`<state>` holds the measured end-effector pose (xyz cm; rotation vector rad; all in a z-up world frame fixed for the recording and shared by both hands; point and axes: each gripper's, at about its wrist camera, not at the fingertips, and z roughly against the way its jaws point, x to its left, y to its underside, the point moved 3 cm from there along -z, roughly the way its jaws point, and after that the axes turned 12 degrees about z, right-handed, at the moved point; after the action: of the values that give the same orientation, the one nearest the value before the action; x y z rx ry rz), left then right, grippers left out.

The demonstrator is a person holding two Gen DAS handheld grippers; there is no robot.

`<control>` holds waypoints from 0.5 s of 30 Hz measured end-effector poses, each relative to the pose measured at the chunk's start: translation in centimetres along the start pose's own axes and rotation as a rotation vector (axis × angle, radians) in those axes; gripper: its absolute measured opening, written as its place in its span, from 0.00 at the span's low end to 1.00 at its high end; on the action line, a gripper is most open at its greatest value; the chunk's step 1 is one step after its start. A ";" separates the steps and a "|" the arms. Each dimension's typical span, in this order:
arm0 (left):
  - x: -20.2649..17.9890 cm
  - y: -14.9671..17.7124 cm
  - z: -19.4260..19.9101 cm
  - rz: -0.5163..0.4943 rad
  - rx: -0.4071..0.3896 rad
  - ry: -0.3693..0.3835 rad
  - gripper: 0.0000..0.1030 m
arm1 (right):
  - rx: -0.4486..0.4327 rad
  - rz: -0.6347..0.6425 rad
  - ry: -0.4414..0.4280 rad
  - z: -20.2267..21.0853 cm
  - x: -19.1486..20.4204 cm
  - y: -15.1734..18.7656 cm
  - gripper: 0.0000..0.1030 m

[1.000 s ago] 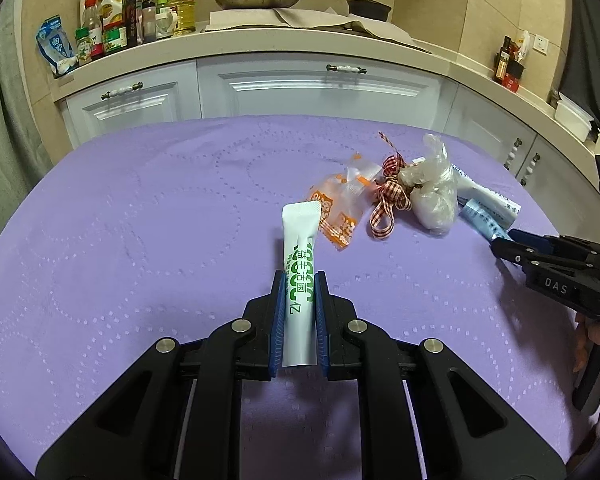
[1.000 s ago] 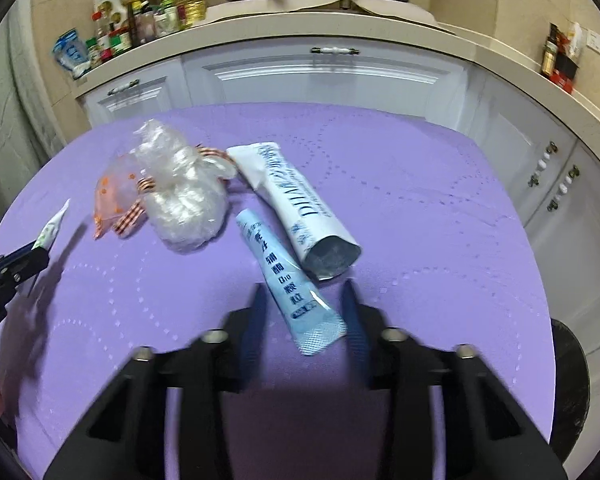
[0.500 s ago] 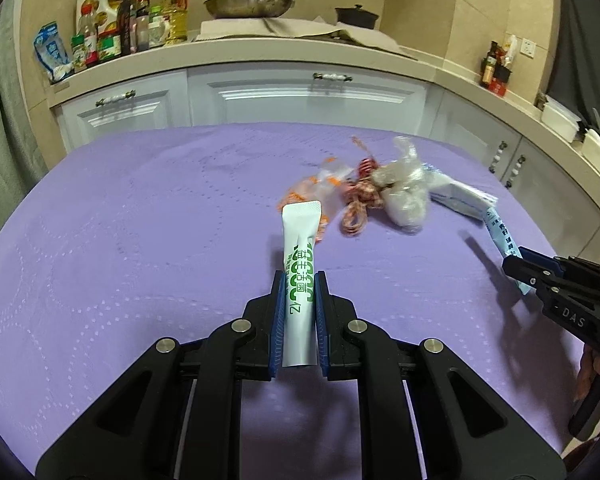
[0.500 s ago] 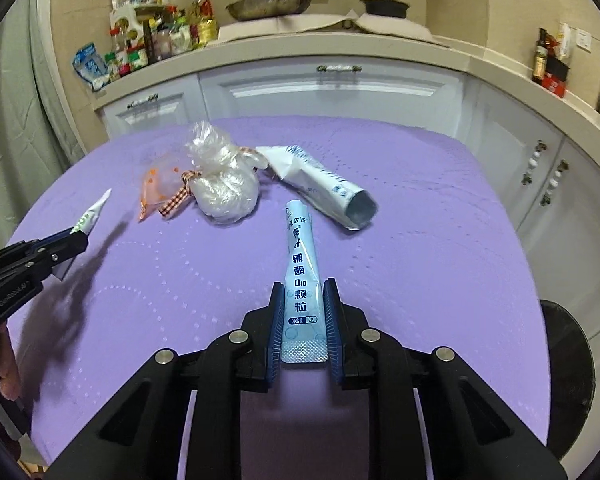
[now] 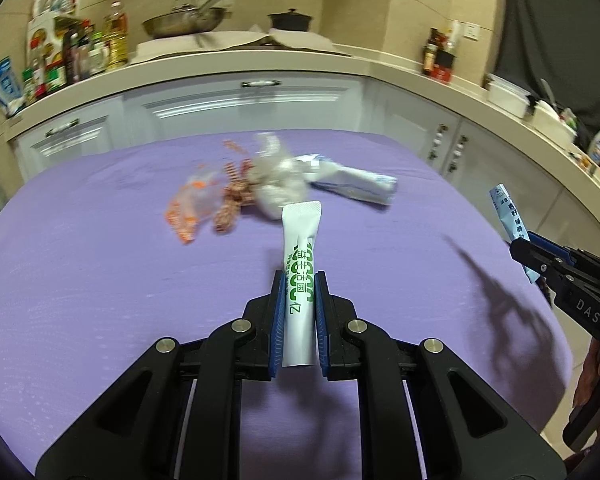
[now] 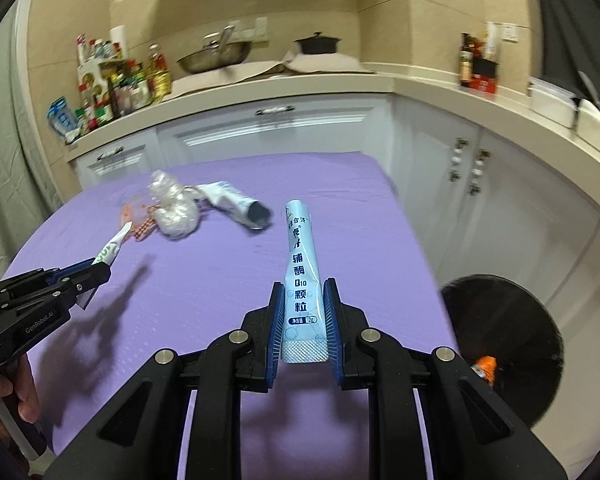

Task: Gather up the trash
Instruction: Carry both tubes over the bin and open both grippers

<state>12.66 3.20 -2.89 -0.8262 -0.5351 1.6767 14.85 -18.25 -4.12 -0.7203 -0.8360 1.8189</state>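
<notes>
Since the earlier frames: both grippers have lifted higher off the purple table [image 6: 228,280], and the blue sachet that lay flat between spread right fingers now rides clamped in them
Left gripper [image 5: 299,312]: pressed together on a white sachet [image 5: 300,256] with green print, its long axis straight out along the fingers, held above the table's near edge
Right gripper [image 6: 303,312]: pinching the blue sachet [image 6: 300,268] near its crimped end, long axis forward, held above the table's right edge
Bin [image 6: 500,344]: black, round, below and just beyond the table's right edge; something orange [image 6: 485,365] lies inside, too blurred to name
Key relation: the bin sits down and to the right of the right gripper, well apart from the left, so the right hand is judged nearer for a drop
Left on the table: a crumpled clear bag [image 5: 278,184], an orange wrapper [image 5: 188,212], a checked ribbon [image 5: 232,204] and a large white pouch [image 5: 352,182], clustered toward the far edge
</notes>
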 end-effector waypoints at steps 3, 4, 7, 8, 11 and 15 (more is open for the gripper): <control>-2.5 0.4 -0.1 -0.025 0.006 0.040 0.13 | -0.016 -0.028 0.040 1.3 -1.8 0.9 0.20; -3.2 0.6 -0.2 -0.035 0.006 0.048 0.13 | -0.020 -0.038 0.056 1.7 -2.5 1.2 0.20; -5.8 1.1 -0.2 -0.071 0.003 0.078 0.13 | -0.031 -0.062 0.097 2.7 -4.2 2.0 0.20; -6.6 1.3 -0.2 -0.083 0.004 0.089 0.13 | -0.035 -0.072 0.110 3.1 -4.8 2.4 0.20; -9.0 1.8 -0.4 -0.113 0.006 0.118 0.13 | -0.041 -0.105 0.151 4.0 -6.8 3.3 0.20; -12.6 2.4 -0.9 -0.154 0.024 0.170 0.13 | -0.044 -0.135 0.201 5.1 -9.1 4.6 0.20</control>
<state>13.26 -9.60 -2.09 -0.8783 -0.4489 1.4546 11.73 -29.22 -3.81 -0.8390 -0.7742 1.5833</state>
